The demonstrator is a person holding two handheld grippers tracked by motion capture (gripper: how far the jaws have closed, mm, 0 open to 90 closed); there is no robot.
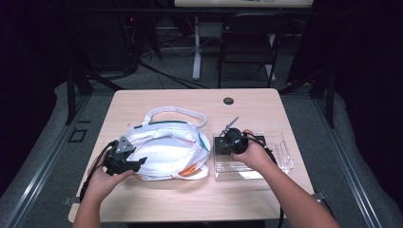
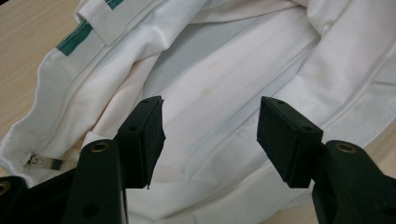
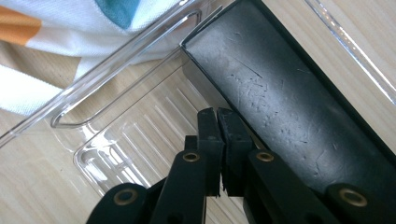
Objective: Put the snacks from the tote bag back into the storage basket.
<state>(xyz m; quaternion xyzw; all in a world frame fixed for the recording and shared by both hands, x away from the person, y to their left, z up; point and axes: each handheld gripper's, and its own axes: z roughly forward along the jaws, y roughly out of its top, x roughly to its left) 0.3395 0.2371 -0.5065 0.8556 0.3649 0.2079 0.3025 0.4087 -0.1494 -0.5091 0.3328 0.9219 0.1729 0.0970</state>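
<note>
**Gripping nothing: one gripper spread over the bag, the other pressed together in the tray**

Reaching in from the bottom edge of the high view, both forearms angling up toward mid-frame. Resting at lower left of centre, the left hand [image 1: 100, 183] holding the left gripper [image 1: 141, 162] pointed rightward at the edge of the white cloth bag [image 1: 164, 149]. Hovering with jaws spread wide in the left gripper view, bag fabric lying between and beyond the pads [image 2: 150, 140], neither pad visibly pressing on it. Lying at centre-left of the table [image 1: 157, 199], the bag showing a green strip [image 2: 74, 38] at upper left of the left gripper view.

Bending in at right of centre, the right hand [image 1: 254, 154] holding the right gripper [image 3: 218, 116] down into the clear plastic tray [image 1: 283, 159]. Sitting pressed together, pinching nothing, tips just beside the black box [image 3: 285, 102] inside the tray, contact impossible to tell.
</note>
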